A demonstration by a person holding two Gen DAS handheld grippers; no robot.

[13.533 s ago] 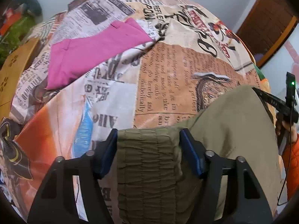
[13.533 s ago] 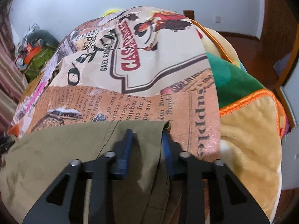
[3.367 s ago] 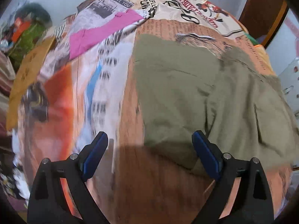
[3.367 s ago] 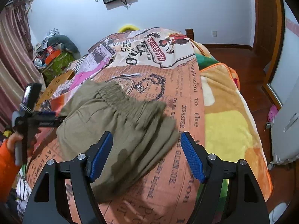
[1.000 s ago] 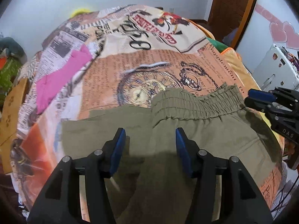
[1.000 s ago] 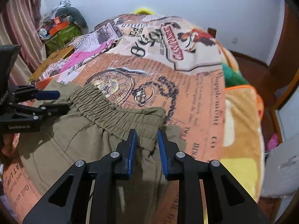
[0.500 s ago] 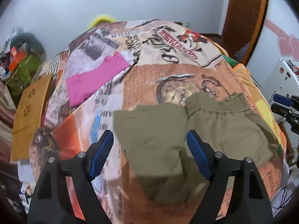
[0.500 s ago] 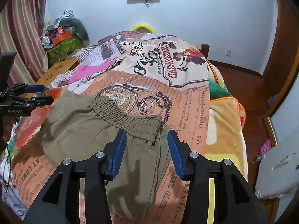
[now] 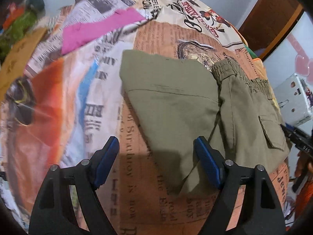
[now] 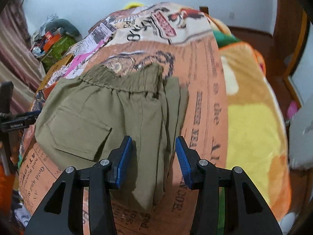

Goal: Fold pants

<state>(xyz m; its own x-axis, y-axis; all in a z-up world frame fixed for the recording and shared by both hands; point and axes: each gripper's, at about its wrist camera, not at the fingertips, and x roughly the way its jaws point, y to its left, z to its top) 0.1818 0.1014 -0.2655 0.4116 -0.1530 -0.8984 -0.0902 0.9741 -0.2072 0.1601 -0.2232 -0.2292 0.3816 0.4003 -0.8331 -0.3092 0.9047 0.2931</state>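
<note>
Olive pants lay folded on the bed, waistband toward the far end; left gripper stood wide open above the near edge, holding nothing; right gripper was open over the cloth, unclamped; pink garment lay well apart.

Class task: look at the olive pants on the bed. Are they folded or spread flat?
Folded. The olive pants lie doubled on the bedspread, the leg layers stacked beside the elastic waistband.
</note>
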